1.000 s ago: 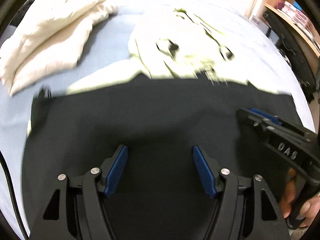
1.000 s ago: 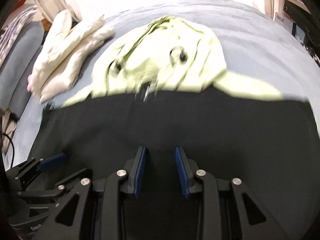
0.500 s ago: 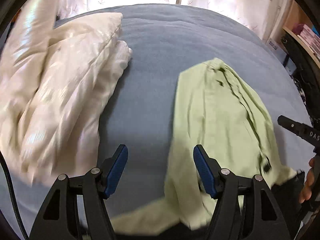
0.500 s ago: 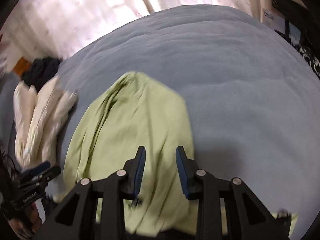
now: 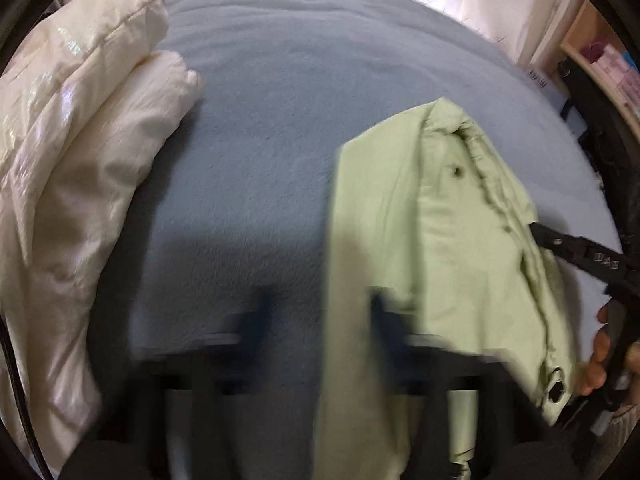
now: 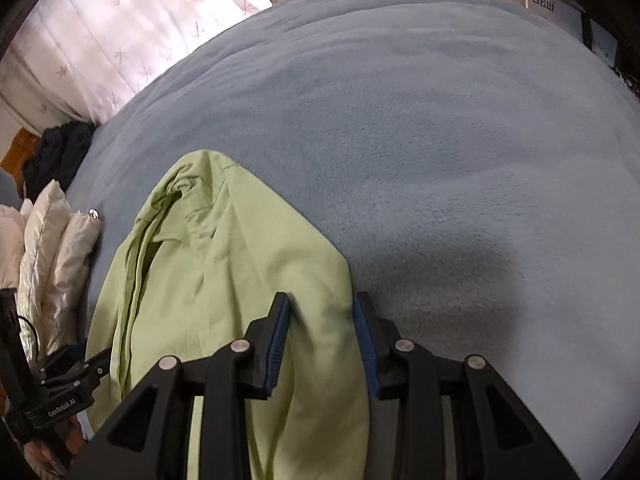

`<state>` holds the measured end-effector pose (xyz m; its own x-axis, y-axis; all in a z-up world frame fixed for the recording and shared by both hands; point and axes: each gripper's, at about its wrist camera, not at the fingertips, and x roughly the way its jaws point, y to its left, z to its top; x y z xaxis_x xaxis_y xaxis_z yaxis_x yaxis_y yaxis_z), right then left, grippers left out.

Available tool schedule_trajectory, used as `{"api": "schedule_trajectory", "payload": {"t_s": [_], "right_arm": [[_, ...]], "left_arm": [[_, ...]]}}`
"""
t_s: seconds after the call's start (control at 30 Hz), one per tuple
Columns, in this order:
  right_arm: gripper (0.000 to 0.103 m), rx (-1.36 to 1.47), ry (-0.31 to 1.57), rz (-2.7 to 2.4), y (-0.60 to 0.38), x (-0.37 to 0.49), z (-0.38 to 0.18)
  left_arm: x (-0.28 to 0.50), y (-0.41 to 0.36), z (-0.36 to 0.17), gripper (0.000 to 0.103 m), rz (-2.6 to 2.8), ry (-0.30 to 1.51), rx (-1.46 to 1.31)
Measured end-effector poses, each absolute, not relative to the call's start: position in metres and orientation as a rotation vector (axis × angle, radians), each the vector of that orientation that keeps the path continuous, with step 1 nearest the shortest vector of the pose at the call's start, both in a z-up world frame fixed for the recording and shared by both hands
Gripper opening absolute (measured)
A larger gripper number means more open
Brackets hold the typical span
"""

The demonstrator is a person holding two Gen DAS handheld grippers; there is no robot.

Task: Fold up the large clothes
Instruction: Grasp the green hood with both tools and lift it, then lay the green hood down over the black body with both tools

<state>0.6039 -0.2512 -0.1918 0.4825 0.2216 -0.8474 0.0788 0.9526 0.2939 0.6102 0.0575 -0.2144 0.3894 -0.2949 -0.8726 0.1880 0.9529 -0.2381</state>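
Bare bed point(image 6: 460, 152) lies open right of and beyond the jacket point(image 6: 224, 280); cream bedding point(image 5: 80, 168) crowds the left side, shelf point(image 5: 600, 76) at right

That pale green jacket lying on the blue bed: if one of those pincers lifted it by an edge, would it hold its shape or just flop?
Probably flop: the green jacket lies in soft creases and rumples at the collar. It looks thin, so likely light for its size. On the fleecy blue blanket it would likely drag and bunch rather than slide.
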Motion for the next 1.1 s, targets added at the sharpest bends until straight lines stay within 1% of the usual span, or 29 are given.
{"api": "schedule_trajectory", "payload": {"t_s": [0.03,0.07,0.1,0.23,0.37,0.5,0.57,0.6,0.63,0.7,0.73,0.83,0.93,1.03,1.1], "right_arm": [[0.029,0.321,1.060,0.096,-0.251,0.603,-0.191],[0.006,0.326,1.057,0.115,-0.251,0.602,-0.190],[0.003,0.314,1.050,0.128,-0.248,0.599,-0.186],[0.003,0.243,0.933,0.164,-0.241,0.571,-0.145],[0.003,0.303,0.807,0.260,-0.251,0.518,-0.088],[0.003,0.331,0.710,0.386,-0.259,0.432,-0.035],[0.005,0.318,0.696,0.424,-0.258,0.389,-0.023],[0.009,0.305,0.699,0.440,-0.256,0.366,-0.022],[0.010,0.280,0.717,0.436,-0.256,0.345,-0.025],[0.025,0.212,0.783,0.414,-0.257,0.314,-0.038],[0.026,0.169,0.837,0.381,-0.256,0.298,-0.051],[0.026,0.114,0.976,0.304,-0.258,0.260,-0.088],[0.026,0.152,1.028,0.280,-0.262,0.231,-0.108],[0.026,0.195,1.048,0.273,-0.265,0.208,-0.112],[0.026,0.214,1.050,0.281,-0.262,0.190,-0.106]], "left_arm": [[0.609,0.057,-0.212,0.004,-0.319,1.139,-0.126],[0.606,0.055,-0.209,0.003,-0.296,1.123,-0.112],[0.601,0.053,-0.202,0.003,-0.277,1.098,-0.079],[0.571,0.058,-0.165,0.001,-0.265,1.013,-0.023],[0.519,0.086,-0.120,0.001,-0.280,0.939,-0.065],[0.436,0.124,-0.081,0.001,-0.337,0.892,-0.131],[0.400,0.133,-0.077,0.001,-0.358,0.891,-0.156],[0.376,0.140,-0.078,0.001,-0.365,0.907,-0.161],[0.358,0.150,-0.080,0.002,-0.367,0.920,-0.165],[0.321,0.159,-0.098,0.002,-0.344,0.978,-0.151],[0.310,0.161,-0.107,0.002,-0.327,1.003,-0.140],[0.267,0.179,-0.144,0.002,-0.300,1.127,-0.157],[0.234,0.190,-0.162,0.002,-0.269,1.182,-0.190],[0.221,0.197,-0.171,0.002,-0.256,1.192,-0.209],[0.207,0.199,-0.161,0.003,-0.271,1.180,-0.216]]}}
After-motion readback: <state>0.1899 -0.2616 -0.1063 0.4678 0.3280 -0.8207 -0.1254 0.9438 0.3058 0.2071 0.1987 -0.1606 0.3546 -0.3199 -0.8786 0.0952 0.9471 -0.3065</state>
